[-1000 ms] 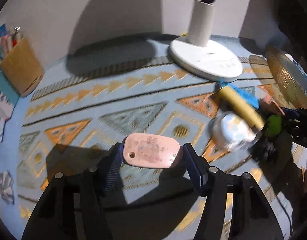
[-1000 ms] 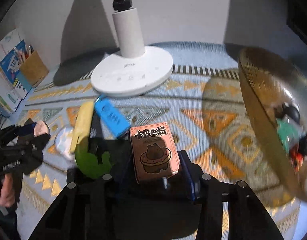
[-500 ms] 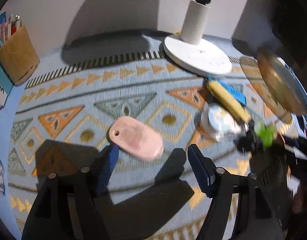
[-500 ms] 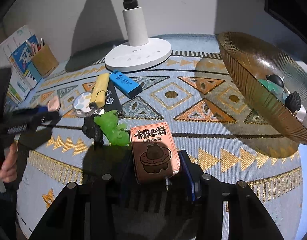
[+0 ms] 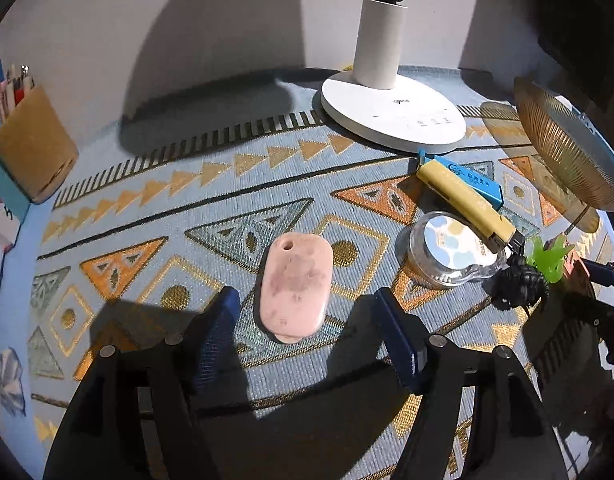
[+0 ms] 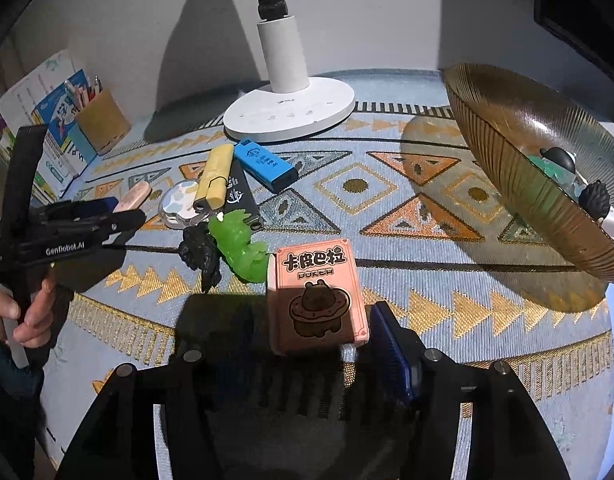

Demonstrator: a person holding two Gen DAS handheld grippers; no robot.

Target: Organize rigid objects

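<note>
The left gripper [image 5: 305, 324] stands released, its jaws having just narrowed slightly, clear of the pink oval tag [image 5: 295, 286] lying flat on the patterned mat [image 5: 147, 208], in front of the white lamp base [image 5: 393, 118]. The right gripper [image 6: 303, 344] has just been opening; the pink poker card box [image 6: 317, 298] sits between its parted jaws, nearer than the lamp base.

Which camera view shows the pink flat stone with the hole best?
The left wrist view. There the pink stone lies whole on the patterned mat between the open fingers of the left gripper, its hole visible. The right wrist view shows only its small end beyond that gripper.
</note>
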